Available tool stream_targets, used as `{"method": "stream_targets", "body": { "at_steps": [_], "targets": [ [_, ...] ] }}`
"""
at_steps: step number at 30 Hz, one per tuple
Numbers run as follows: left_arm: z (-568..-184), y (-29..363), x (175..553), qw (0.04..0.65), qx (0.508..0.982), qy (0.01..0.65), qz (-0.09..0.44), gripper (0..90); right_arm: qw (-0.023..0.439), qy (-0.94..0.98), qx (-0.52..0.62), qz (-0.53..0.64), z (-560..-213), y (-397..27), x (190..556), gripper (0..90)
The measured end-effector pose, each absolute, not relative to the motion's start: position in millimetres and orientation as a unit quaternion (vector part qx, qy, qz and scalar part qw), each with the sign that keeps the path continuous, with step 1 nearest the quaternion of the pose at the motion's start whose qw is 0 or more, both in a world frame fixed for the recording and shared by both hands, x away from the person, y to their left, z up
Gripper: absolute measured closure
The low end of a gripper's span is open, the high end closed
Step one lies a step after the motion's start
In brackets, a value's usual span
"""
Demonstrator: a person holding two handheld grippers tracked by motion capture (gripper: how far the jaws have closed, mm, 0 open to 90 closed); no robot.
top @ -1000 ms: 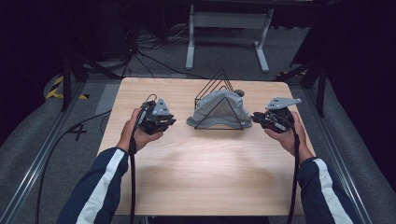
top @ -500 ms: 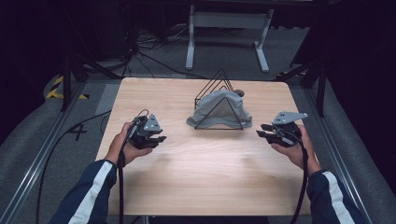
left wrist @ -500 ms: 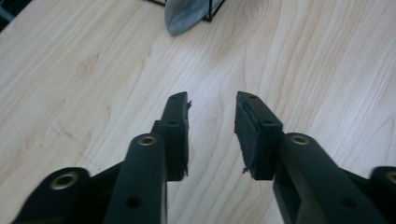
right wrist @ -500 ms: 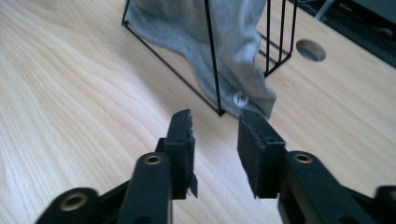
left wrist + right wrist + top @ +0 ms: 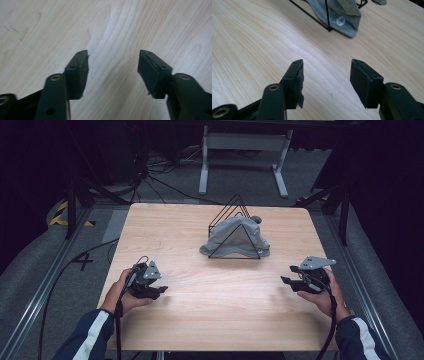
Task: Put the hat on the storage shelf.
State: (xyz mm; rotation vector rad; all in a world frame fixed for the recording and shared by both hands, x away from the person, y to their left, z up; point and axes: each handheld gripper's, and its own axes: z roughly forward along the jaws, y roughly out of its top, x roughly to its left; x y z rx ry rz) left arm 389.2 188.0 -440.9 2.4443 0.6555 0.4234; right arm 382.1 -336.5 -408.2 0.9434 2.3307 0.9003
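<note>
A grey cloth hat (image 5: 234, 237) is draped over a black wire triangular rack (image 5: 231, 222) at the table's far middle; its brim with a round white logo (image 5: 340, 20) lies in the right gripper view. My left gripper (image 5: 159, 291) sits low over the wooden table (image 5: 225, 310) at the near left, jaws apart over bare wood (image 5: 113, 63). Low at the near right, my right gripper (image 5: 286, 281) points left, jaws apart with nothing between them (image 5: 326, 68). Both pairs of jaws have just been opening.
Black cables (image 5: 60, 280) trail off the table's left side. A white metal stand (image 5: 240, 150) is on the floor beyond the table. Metal rails (image 5: 47, 290) run along both sides.
Both hands have come toward the near edge and sunk to the tabletop. Both pairs of jaws have spread apart. The hat and rack have not moved.
</note>
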Motion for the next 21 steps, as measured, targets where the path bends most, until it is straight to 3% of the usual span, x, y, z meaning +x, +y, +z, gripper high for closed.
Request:
{"method": "stream_targets", "body": {
  "at_steps": [9, 18, 21],
  "targets": [
    [-464, 208, 373, 0.31, 0.906, 0.257, 0.135, 27.7, 0.22, 0.836, 0.374, 0.335, -431, -359, 369, 38.4],
    [-473, 225, 363, 0.341, 0.891, 0.271, 0.129, 21.9, 0.2, 0.832, 0.389, 0.341, -450, -377, 348, 37.3],
    [-480, 232, 359, 0.366, 0.873, 0.296, 0.125, 19.6, 0.188, 0.827, 0.404, 0.342, -462, -385, 333, 32.8]
  ]
}}
